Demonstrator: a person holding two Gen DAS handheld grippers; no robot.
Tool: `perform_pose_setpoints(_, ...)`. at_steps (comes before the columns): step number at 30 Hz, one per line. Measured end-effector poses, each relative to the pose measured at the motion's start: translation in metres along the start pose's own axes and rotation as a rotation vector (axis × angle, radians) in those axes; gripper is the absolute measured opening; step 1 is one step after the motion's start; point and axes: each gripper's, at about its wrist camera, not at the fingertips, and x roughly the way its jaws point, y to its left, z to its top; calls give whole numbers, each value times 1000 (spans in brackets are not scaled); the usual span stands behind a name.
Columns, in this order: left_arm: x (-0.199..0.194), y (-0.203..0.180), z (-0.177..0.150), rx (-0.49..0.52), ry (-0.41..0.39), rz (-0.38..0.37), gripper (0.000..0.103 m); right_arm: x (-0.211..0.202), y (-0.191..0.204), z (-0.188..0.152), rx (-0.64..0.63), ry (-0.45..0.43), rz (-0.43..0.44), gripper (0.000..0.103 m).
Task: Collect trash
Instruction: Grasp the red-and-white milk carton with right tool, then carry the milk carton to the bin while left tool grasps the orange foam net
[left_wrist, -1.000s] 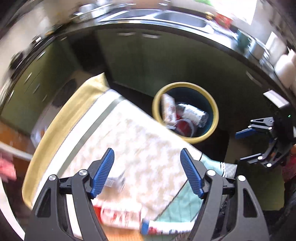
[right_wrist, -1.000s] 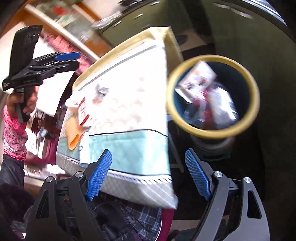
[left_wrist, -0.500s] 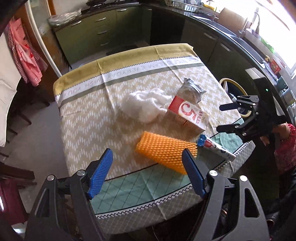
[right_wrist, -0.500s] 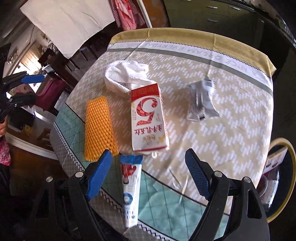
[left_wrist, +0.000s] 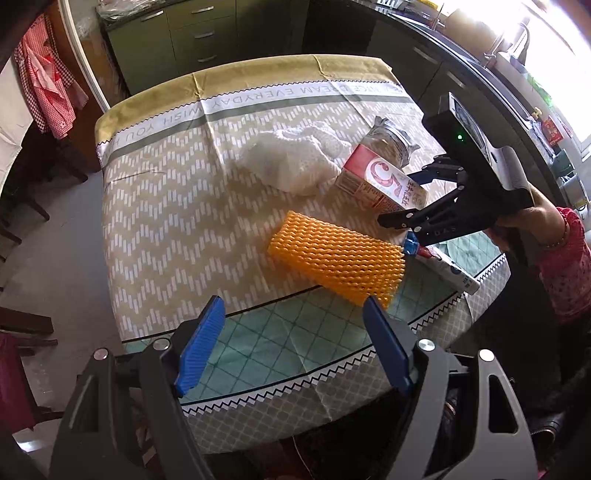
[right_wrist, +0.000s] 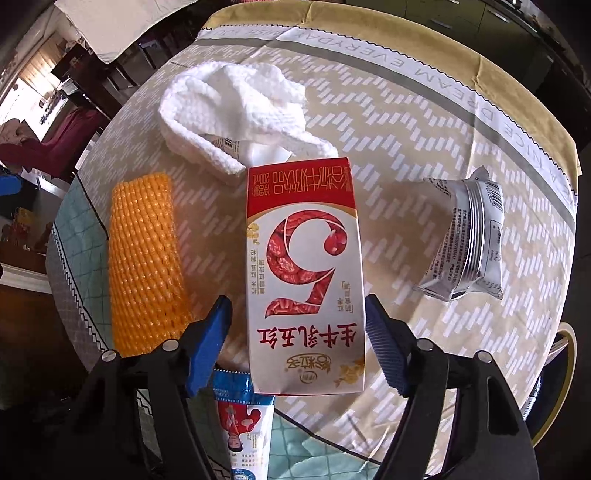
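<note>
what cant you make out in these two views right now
- Toothpaste tube: right wrist view, lower end cut off by the frame; left wrist view, the right gripper covers its top.
- Trash bin: only a rim sliver at the table edge.
- Paper under the white cloth: mostly covered.

Red-white milk carton (right_wrist: 304, 277) lies flat beside orange foam net (right_wrist: 146, 258).

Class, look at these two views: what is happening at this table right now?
A person is clearing trash from a table with a hand-held tool in each hand. The right tool is open, its fingers on either side of a red-and-white milk carton, not yet closed. The left tool hangs open over the near edge, holding nothing. An orange foam net, a white cloth, a silver wrapper and a tube lie there too.
</note>
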Motion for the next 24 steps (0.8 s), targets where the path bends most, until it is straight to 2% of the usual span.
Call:
perform_pose_setpoints(1,3,-2,1,5,6,-5,73,0,0,2,-2,-12,-14,57)
perform_pose_setpoints(6,21,-9,8,-30,59,-46,77,-10,-7,-1,34,-56,2,54)
perform_pose_setpoints(9,41,-8,11,-112,125,-98,77,-30,-14,-10,55,-97,49,54)
perform_pose_setpoints(13,69,-2,14,-267,202,-156,77,-60,-26,-31,75,-155,60,54)
perform_pose_setpoints(20,100,-3,18,-482,254,-274,77,-104,-66,-99,156,-205,10,54)
perform_pose_setpoints(24,114,-5,21,-557,282,-285,77,-118,-96,-144,241,-219,-14,54)
